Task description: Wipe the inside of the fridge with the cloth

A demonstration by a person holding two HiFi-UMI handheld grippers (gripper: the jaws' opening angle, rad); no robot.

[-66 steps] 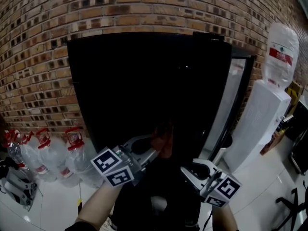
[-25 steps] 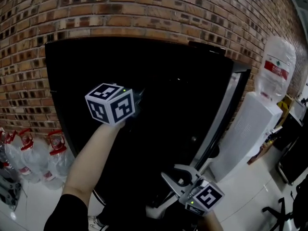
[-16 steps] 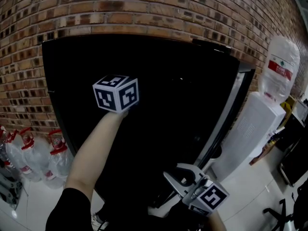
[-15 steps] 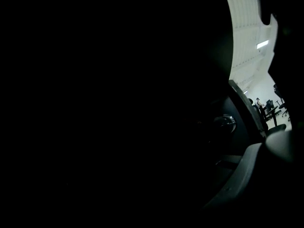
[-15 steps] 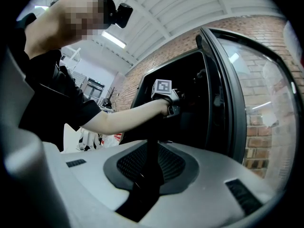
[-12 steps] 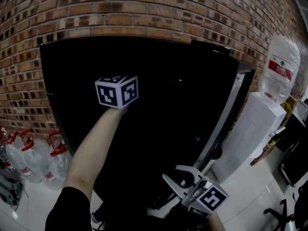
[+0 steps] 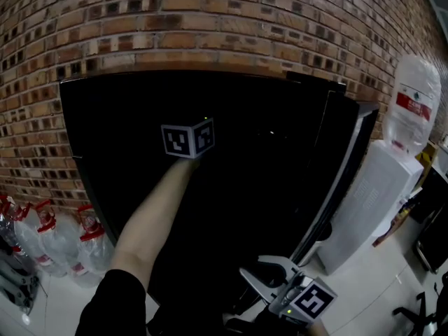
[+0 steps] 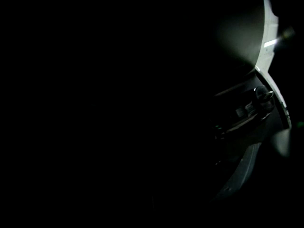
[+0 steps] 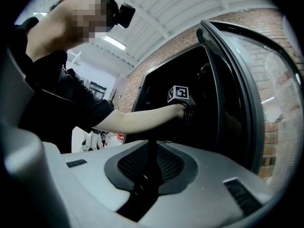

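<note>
The black fridge [image 7: 231,110] stands open, and its inside is too dark to make out. My left arm reaches into it; only the gripper's marker cube [image 7: 187,138] shows, and the jaws are lost in the dark. The right gripper view shows the same cube [image 9: 179,93] at the fridge mouth. The left gripper view is almost black, apart from a pale door edge [image 8: 268,37]. No cloth shows in any view. My right gripper [image 7: 250,271] hangs low before the fridge, its jaws together with nothing between them.
The fridge door [image 7: 346,166] stands open at the right. Past it is a white water dispenser [image 7: 364,208] with a bottle [image 7: 414,96] on top. Several large water bottles [image 7: 49,236] stand on the floor at left. A brick wall [image 7: 210,19] lies behind.
My left arm has pushed further into the fridge, its cube sliding to the right and shrinking in view. The right gripper has stayed low in front.
</note>
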